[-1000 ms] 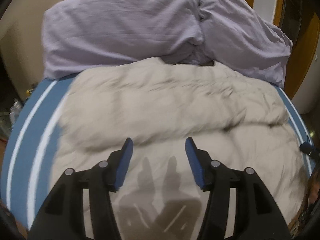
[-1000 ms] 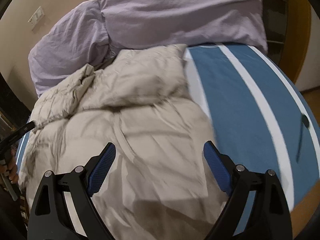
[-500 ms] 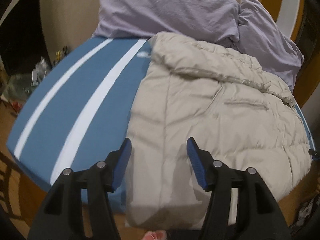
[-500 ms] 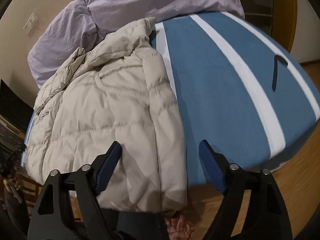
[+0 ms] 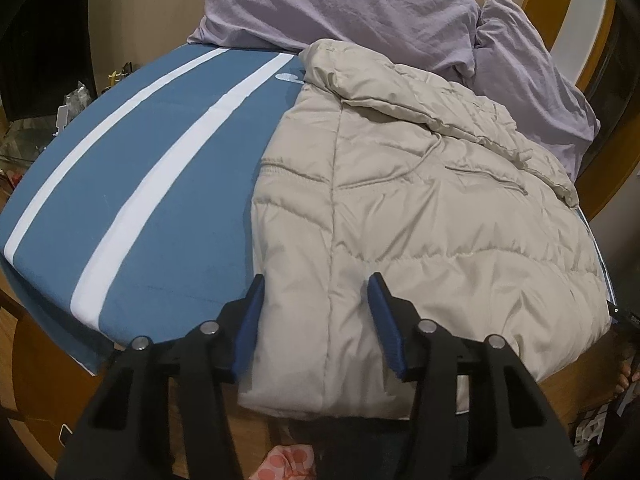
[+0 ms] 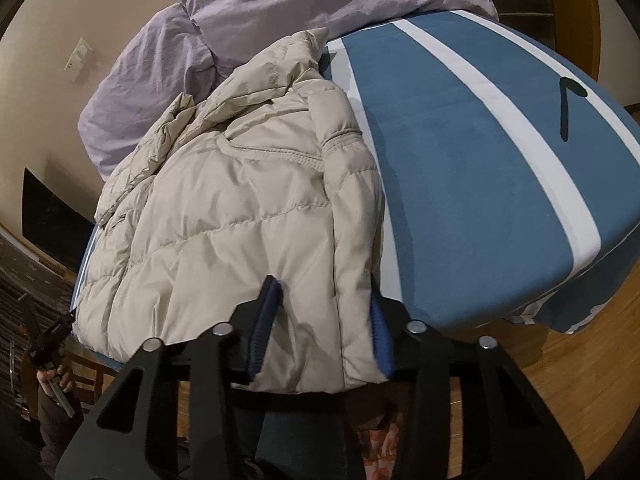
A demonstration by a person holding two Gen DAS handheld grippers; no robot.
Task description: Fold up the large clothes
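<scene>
A beige puffer jacket (image 5: 420, 208) lies spread on a blue bed with white stripes (image 5: 132, 184), its hem hanging over the near edge. My left gripper (image 5: 316, 312) is open, its blue pads on either side of the jacket's near left corner. In the right wrist view the jacket (image 6: 240, 216) fills the middle, and my right gripper (image 6: 324, 320) is open around its near right corner, over the bed's edge. Neither gripper is closed on the cloth.
Two lilac pillows (image 5: 360, 4) lie at the head of the bed behind the jacket, also in the right wrist view (image 6: 280, 0). Blue striped cover (image 6: 480, 168) lies right of the jacket. Wooden floor (image 6: 580, 380) is below the bed's near edge.
Both grippers have pulled back from over the jacket to the bed's near edge. They now sit at the jacket's two near corners. The right jaws have narrowed a little.
</scene>
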